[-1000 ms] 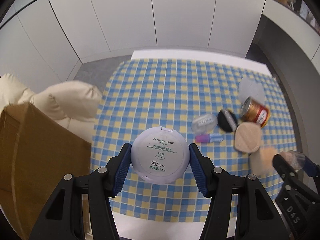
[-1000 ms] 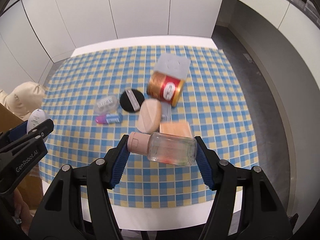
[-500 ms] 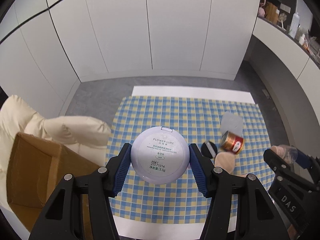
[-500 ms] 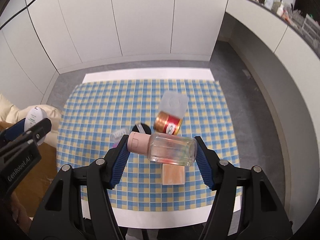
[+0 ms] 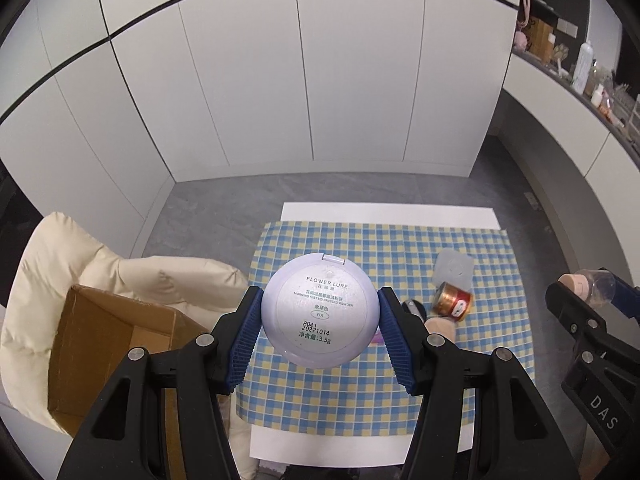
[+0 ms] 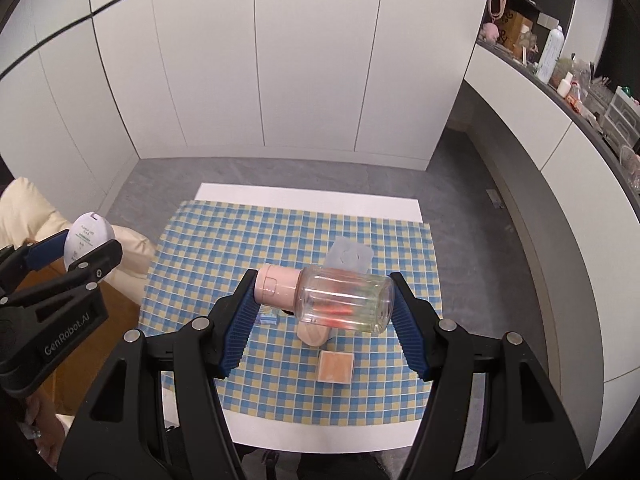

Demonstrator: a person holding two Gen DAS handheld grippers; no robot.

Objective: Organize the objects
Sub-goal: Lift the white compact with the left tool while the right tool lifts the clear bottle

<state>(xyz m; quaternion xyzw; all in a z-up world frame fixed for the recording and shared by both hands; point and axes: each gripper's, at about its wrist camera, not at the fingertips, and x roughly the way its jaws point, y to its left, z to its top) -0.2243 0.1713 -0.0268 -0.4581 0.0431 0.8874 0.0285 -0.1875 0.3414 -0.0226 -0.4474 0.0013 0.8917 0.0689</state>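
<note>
The left gripper (image 5: 319,332) was clamped on the round powder compact (image 5: 319,309), label facing the camera, high above the checked tablecloth (image 5: 360,392). The right gripper (image 6: 320,320) squeezed the glass bottle (image 6: 340,302) endwise, lying crosswise, pink cap (image 6: 276,290) pointing left. The cardboard box (image 5: 104,344) stood open, its visible inside bare.

High above the checked tablecloth (image 6: 248,232), both grippers hang in open air; its far half lies bare, the gold can (image 5: 452,302), sponges and small items crowd the middle, the open cardboard box (image 5: 108,344) gapes left.
</note>
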